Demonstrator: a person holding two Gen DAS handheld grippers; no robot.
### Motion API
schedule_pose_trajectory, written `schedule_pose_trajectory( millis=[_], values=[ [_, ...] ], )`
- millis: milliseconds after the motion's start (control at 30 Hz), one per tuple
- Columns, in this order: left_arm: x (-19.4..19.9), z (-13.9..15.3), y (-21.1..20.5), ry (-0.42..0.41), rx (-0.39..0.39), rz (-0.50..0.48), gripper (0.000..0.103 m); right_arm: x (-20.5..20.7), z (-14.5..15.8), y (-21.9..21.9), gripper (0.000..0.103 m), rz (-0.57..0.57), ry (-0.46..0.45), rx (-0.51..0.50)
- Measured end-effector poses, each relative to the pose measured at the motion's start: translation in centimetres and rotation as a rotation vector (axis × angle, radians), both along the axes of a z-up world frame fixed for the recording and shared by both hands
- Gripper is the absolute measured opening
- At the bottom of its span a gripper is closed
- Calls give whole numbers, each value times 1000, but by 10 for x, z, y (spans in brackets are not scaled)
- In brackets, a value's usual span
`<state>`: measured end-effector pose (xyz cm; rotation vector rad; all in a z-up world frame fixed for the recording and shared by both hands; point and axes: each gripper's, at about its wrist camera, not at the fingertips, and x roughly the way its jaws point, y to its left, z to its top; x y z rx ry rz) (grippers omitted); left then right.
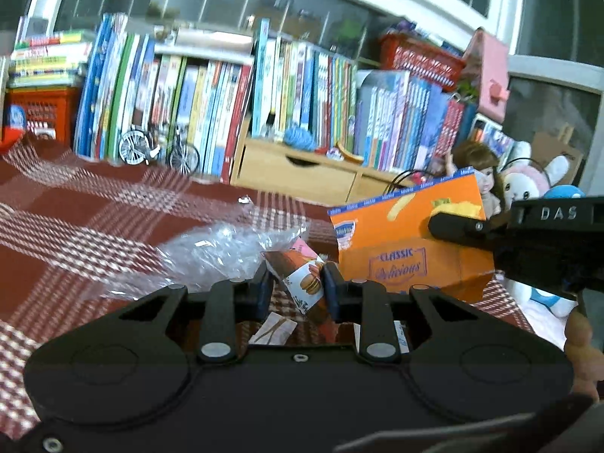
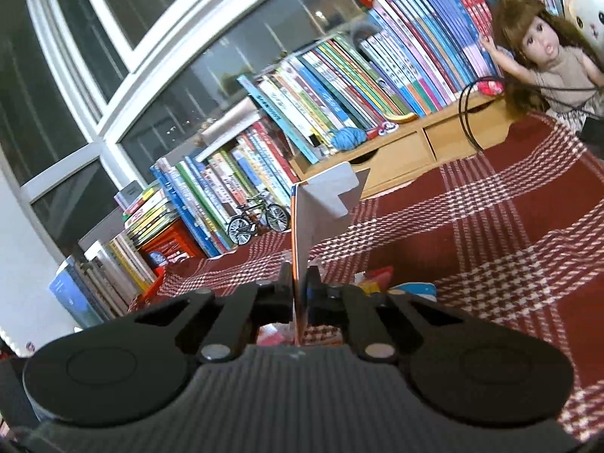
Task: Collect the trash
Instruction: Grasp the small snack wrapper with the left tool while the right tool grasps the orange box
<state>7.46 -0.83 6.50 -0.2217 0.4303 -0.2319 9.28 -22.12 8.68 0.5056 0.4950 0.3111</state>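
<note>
My left gripper (image 1: 296, 287) is shut on a brown-and-white snack wrapper (image 1: 302, 281) printed with biscuits, held above the red checked tablecloth (image 1: 75, 234). A crumpled clear plastic bag (image 1: 211, 253) lies just left of it. An orange snack box (image 1: 407, 241) hangs at the right, and my right gripper (image 1: 449, 228) pinches its wall. In the right wrist view my right gripper (image 2: 300, 287) is shut on the box's edge (image 2: 298, 234), whose grey inner flap (image 2: 332, 188) rises ahead. Colourful wrappers (image 2: 373, 281) lie partly hidden under the right finger.
Rows of books (image 1: 211, 105) and a wooden drawer unit (image 1: 302, 173) line the far edge of the tablecloth (image 2: 509, 226). A small model bicycle (image 1: 158, 149) stands by the books. A doll (image 2: 543, 60) and plush toys (image 1: 528, 185) sit at the right. A small paper scrap (image 1: 273, 330) lies below the left fingers.
</note>
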Motion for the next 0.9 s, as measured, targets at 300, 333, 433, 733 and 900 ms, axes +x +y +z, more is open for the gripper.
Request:
schedule_pose_trajectory(
  millis=[300, 333, 433, 733, 900],
  values=[
    [-68, 19, 24, -52, 6, -16, 26, -64, 16, 4, 9, 85, -59, -9],
    [-77, 20, 27, -55, 8, -22, 26, -71, 17, 5, 9, 98, -62, -15],
    [-104, 20, 36, -54, 18, -36, 26, -95, 17, 9, 9, 135, -59, -24],
    [-181, 15, 50, -51, 58, -50, 26, -164, 8, 25, 9, 218, -46, -70],
    [-218, 11, 51, -40, 57, -54, 26, -196, 0, 30, 9, 247, -21, -54]
  ],
)
